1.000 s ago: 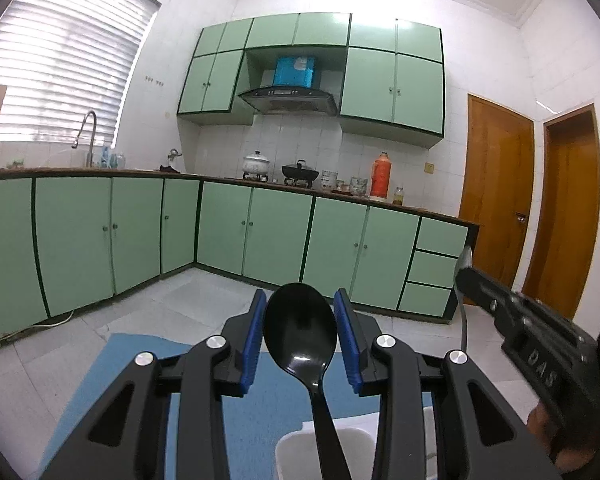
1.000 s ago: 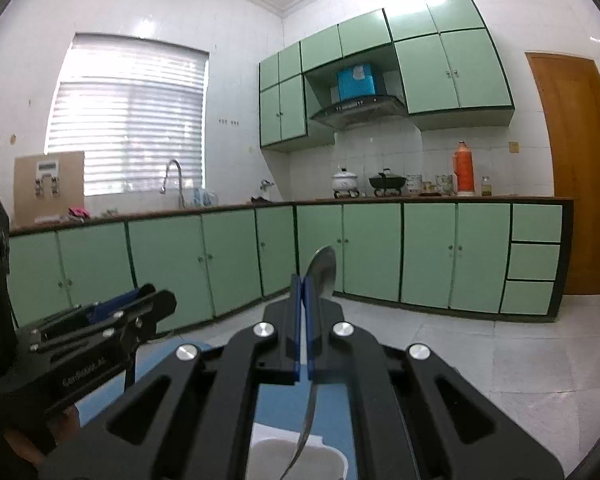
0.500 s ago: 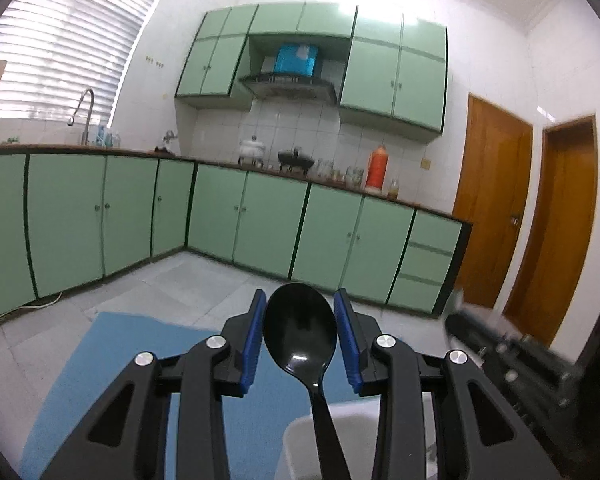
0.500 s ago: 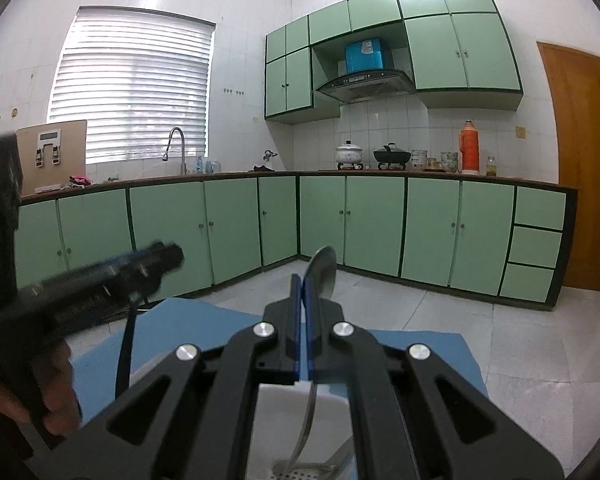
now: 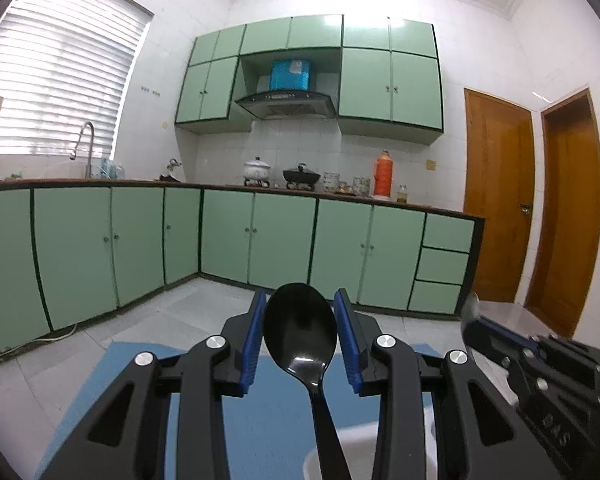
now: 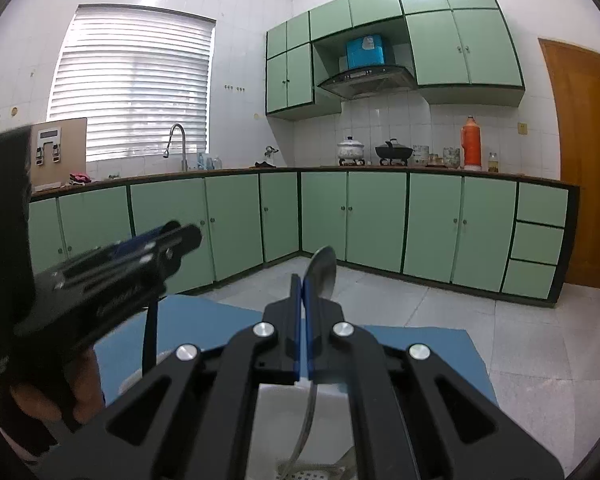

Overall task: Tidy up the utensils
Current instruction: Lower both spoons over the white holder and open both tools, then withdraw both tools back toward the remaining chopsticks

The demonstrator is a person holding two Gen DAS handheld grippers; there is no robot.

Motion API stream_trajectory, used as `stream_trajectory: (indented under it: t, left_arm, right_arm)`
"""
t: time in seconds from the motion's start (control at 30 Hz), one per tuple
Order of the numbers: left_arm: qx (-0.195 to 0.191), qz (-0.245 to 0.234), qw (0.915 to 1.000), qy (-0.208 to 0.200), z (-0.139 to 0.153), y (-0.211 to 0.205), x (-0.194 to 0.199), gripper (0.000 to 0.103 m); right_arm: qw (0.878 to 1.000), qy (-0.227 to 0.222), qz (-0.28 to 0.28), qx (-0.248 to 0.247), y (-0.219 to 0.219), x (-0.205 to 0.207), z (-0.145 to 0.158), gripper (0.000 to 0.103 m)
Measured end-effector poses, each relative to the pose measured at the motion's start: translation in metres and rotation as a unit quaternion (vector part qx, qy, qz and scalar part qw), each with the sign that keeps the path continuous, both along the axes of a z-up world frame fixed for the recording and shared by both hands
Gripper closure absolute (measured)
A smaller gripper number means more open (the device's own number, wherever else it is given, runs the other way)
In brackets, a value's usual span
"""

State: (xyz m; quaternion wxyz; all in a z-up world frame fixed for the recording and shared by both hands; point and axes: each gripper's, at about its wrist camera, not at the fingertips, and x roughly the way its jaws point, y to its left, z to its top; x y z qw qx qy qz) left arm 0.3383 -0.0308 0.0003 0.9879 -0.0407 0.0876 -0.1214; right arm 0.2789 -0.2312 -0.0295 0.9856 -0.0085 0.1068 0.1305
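Note:
My left gripper (image 5: pixel 300 340) holds a black plastic spoon (image 5: pixel 300 332) upright, bowl up between its blue pads; the jaws stand a spoon's width apart and the handle runs down toward a white holder (image 5: pixel 356 452). My right gripper (image 6: pixel 302 328) is shut on a metal spoon (image 6: pixel 322 272), bowl up, handle reaching down into the white holder (image 6: pixel 284 404), where other metal utensils (image 6: pixel 340 470) lie. Each gripper shows in the other's view: the right one (image 5: pixel 532 364) at the right, the left one (image 6: pixel 112 276) at the left.
A blue mat (image 5: pixel 268 408) covers the surface under the holder. Beyond it are grey floor tiles (image 6: pixel 420 300), green kitchen cabinets (image 5: pixel 260 236) with pots and a red flask on the counter, and wooden doors (image 5: pixel 496 208) at the right.
Both grippers have shifted with their spoons; the views tilted down and back up a little. The left gripper now sits higher and closer in the right wrist view. Both grips are unchanged.

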Motion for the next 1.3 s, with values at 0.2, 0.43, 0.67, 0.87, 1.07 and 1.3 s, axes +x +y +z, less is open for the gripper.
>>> stream_trajectory:
  t: [0.2, 0.43, 0.67, 0.87, 1.07, 1.3]
  left_arm:
    - [-0.013, -0.021, 0.9994, 0.026, -0.007, 0.006, -0.007, 0.068]
    - [-0.024, -0.029, 0.9981, 0.048, -0.011, 0.017, -0.016, 0.053]
    - [-0.051, -0.027, 0.9961, 0.067, -0.012, 0.028, -0.033, 0.039]
    - [-0.063, -0.019, 0.9948, 0.078, -0.015, 0.036, -0.055, 0.032]
    - [-0.048, -0.009, 0.9947, 0.09, -0.019, 0.039, -0.09, 0.018]
    - [-0.038, 0.005, 0.9929, 0.112, -0.035, 0.043, -0.136, 0.009]
  right_arm:
    - [1.0, 0.016, 0.005, -0.002, 0.003, -0.006, -0.007, 0.102]
    - [0.999, 0.036, 0.011, 0.0, 0.003, -0.016, -0.015, 0.097]
    - [1.0, 0.021, 0.008, 0.004, 0.0, -0.039, -0.011, 0.059]
    - [1.0, 0.013, 0.006, 0.018, -0.011, -0.068, -0.005, 0.054]
    - [1.0, 0.007, -0.009, 0.019, -0.027, -0.104, -0.003, 0.036]
    - [0.999, 0.021, -0.045, 0.023, -0.045, -0.149, -0.016, 0.011]
